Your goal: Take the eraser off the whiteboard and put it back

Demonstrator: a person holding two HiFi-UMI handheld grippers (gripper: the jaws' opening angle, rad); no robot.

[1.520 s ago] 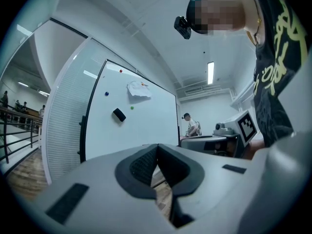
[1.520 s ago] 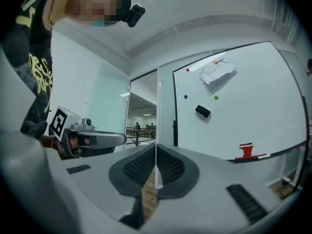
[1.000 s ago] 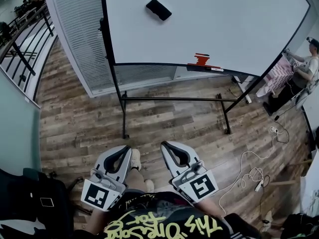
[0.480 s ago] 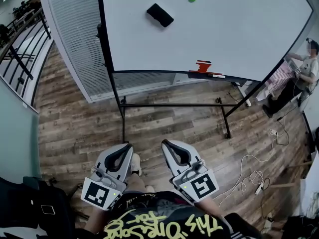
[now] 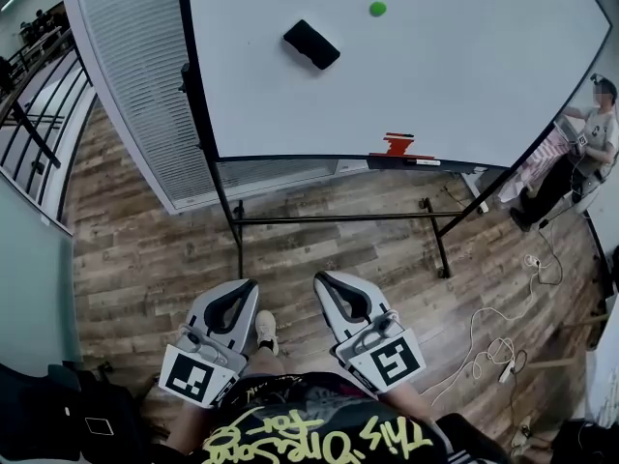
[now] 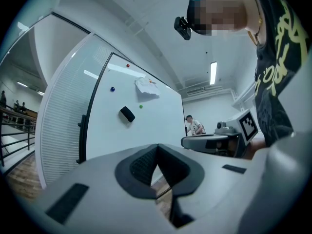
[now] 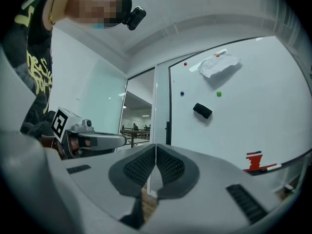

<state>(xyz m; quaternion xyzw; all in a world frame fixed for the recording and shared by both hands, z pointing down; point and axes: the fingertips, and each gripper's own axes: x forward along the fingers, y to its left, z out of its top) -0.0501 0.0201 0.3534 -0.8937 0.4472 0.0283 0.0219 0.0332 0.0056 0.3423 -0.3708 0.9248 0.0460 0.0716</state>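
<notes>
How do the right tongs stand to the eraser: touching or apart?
Apart. Head view: the right tongs, shut and empty, sit at the picture's bottom; the eraser is up on the whiteboard, wooden floor between.

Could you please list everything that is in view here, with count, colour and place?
whiteboard: one, white, on a black stand
eraser: one, black, on the whiteboard, upper left
green magnet, blue magnet, red magnet: one each, high on the whiteboard
paper: one, white, crumpled, whiteboard's top
red object: one, on the whiteboard's tray
cables: several, white, on the wooden floor, right
person: one, far right
railing: one, black, far left
left claw, right claw: two, grey with black pads, both shut, empty, bottom centre
</notes>
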